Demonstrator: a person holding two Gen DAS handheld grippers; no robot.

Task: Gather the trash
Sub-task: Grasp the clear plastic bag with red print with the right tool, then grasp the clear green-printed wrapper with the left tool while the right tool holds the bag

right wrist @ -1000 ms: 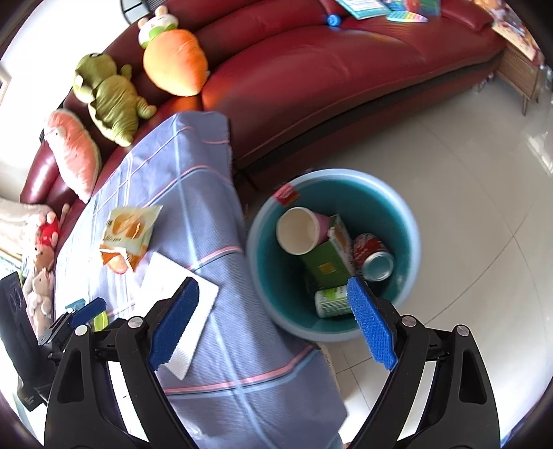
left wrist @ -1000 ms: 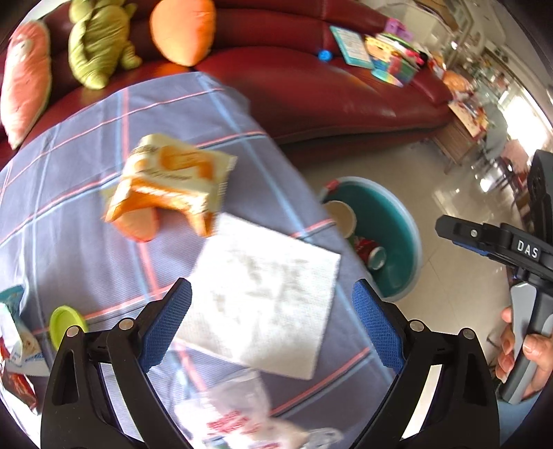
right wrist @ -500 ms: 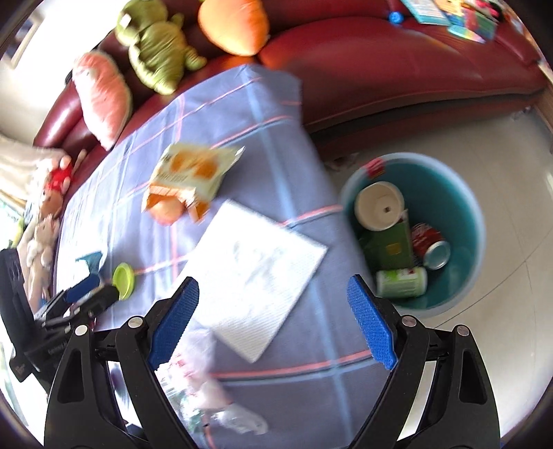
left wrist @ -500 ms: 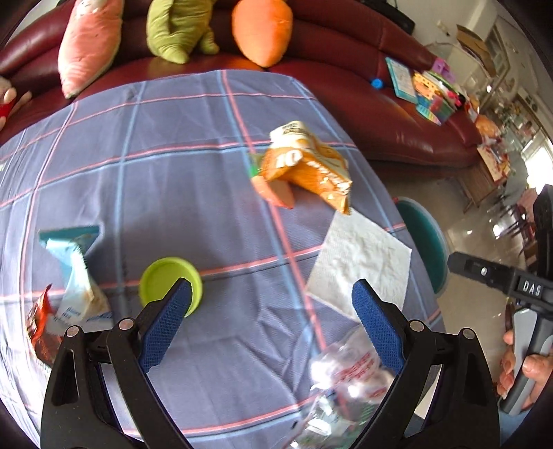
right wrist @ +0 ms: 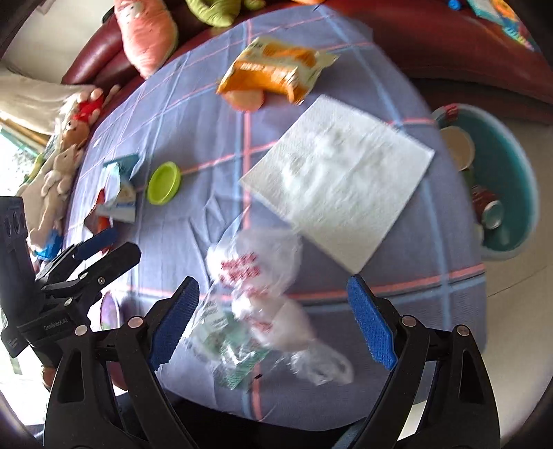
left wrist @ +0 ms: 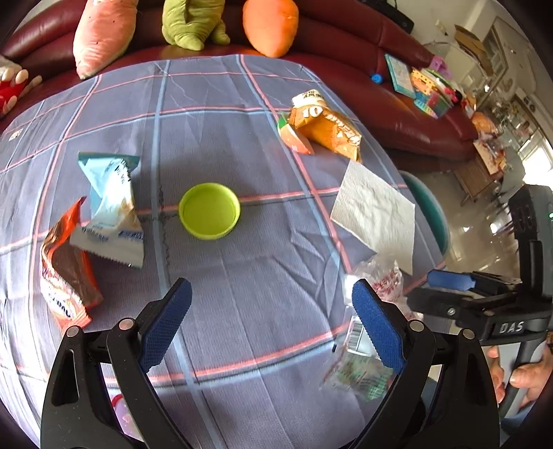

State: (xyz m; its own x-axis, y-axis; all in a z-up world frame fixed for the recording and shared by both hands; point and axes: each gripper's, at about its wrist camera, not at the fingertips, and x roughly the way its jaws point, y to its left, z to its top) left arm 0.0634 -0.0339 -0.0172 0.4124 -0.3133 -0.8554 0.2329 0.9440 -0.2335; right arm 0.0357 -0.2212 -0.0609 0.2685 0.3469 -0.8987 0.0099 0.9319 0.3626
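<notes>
Trash lies scattered on the plaid tablecloth (left wrist: 242,138). In the left wrist view I see a green lid (left wrist: 209,216), a light-blue wrapper (left wrist: 110,214), a red wrapper (left wrist: 65,276), an orange snack bag (left wrist: 325,127) and a white napkin (left wrist: 376,210). My left gripper (left wrist: 271,311) hangs open over bare cloth just short of the lid. My right gripper (right wrist: 273,304) is open above a crumpled clear plastic bag (right wrist: 255,273), which lies between its fingers without touching them. The napkin (right wrist: 338,172) sits just beyond that bag.
A teal bin (right wrist: 511,165) stands on the floor off the table's right edge, holding a paper cup (right wrist: 456,146) and a can (right wrist: 490,210). A red sofa (left wrist: 345,51) with plush toys (left wrist: 193,24) curves behind the table. A person's hand (left wrist: 525,373) holds the right gripper's handle.
Both grippers swept leftward over the table. The left went from the napkin to near the green lid. The right left the bin and now hangs over the clear plastic bag.
</notes>
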